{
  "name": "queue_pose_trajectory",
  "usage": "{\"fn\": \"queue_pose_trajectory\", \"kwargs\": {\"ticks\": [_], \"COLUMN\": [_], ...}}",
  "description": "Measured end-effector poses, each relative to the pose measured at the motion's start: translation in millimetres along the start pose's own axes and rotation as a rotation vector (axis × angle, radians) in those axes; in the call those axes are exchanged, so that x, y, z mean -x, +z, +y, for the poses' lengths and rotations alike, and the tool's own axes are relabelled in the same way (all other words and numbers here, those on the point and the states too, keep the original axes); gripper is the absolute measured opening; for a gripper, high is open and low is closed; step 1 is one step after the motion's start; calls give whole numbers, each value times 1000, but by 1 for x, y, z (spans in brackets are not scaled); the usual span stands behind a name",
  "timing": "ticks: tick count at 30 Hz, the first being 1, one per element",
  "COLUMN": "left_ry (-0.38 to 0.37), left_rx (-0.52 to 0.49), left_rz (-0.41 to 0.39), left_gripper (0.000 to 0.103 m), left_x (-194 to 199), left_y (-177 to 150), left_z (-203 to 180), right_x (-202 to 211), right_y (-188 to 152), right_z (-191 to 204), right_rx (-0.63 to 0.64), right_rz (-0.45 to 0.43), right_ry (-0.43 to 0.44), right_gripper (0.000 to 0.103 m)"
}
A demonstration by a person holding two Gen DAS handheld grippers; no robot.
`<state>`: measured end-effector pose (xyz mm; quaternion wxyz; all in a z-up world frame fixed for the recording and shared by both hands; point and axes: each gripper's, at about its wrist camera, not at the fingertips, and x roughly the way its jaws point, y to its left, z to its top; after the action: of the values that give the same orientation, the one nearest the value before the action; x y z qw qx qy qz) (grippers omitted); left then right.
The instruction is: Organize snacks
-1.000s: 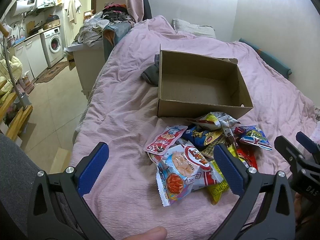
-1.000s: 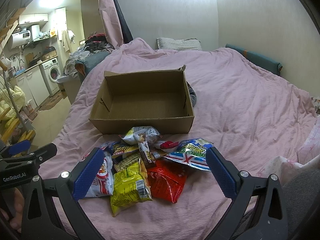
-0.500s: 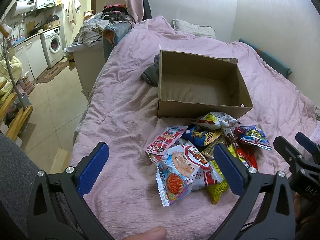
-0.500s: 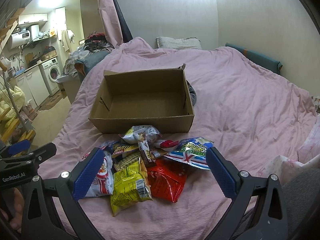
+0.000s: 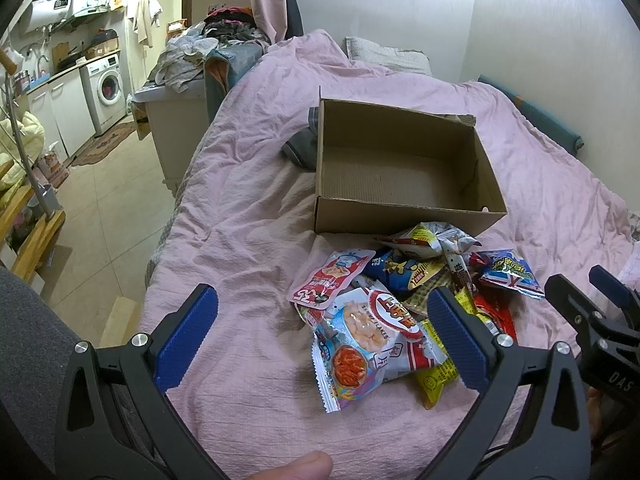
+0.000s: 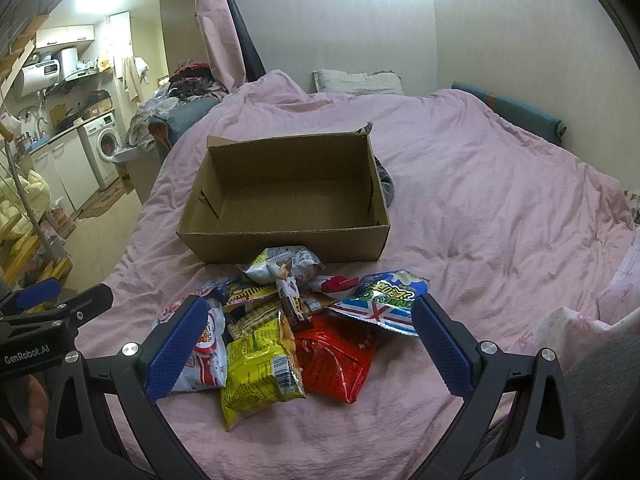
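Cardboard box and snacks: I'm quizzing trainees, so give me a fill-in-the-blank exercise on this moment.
1. The cardboard box holds ____ snacks.
2. The snack pile lies on a ____ bedspread.
3. Both grippers, left and right, are ____.
4. Beside the yellow packet lies a ____ one.

Missing: no; pink; open; red

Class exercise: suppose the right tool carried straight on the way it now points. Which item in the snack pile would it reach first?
Most likely the yellow snack bag, nearest between the open right tool's fingers, with the red bag beside it. Depth is hard to judge here; the empty cardboard box lies beyond the pile.
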<state>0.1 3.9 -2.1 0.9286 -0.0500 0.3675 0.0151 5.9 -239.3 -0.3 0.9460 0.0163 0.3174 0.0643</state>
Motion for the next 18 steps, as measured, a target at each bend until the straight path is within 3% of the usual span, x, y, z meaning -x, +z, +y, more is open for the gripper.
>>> {"fn": "queue_pose_trajectory", "kwargs": {"ticks": [18], "left_ry": [0], "left_rx": [-1], "left_rz": [2], "left_gripper": [103], "left_x": [0], "left_y": [0], "left_z": [0], "right_x": [-1], "right_y": [-2], "right_z": [-2], "right_rx": [-3], "right_rz": [0], "right_ry": [-4], "right_gripper": [103]}}
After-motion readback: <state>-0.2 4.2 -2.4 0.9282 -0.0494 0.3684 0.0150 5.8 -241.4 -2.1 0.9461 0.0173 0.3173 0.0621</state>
